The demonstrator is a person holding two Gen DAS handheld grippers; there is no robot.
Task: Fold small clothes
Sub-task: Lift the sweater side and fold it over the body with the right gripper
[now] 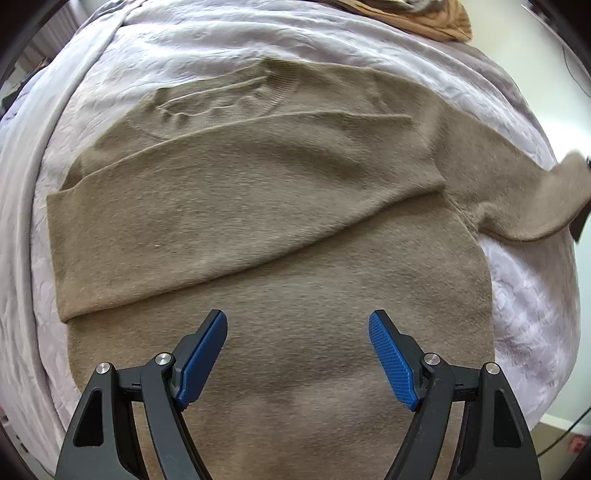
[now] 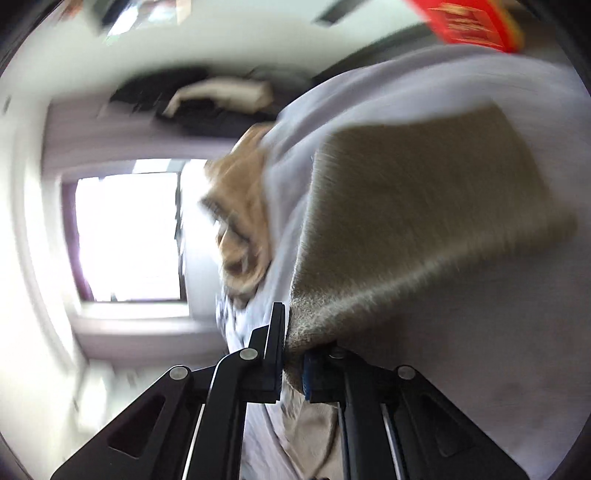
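A tan sweater lies spread on the pale lilac bedspread, one sleeve already folded across its chest. The left gripper hovers over the sweater's lower body, its blue-padded jaws wide apart and holding nothing. Off the sweater's other side, the free sleeve is lifted clear of the bedspread, and the right gripper has its jaws clamped on that sleeve's end. Beyond the sweater's collar, an orange-brown garment sits crumpled at the bedspread's far edge.
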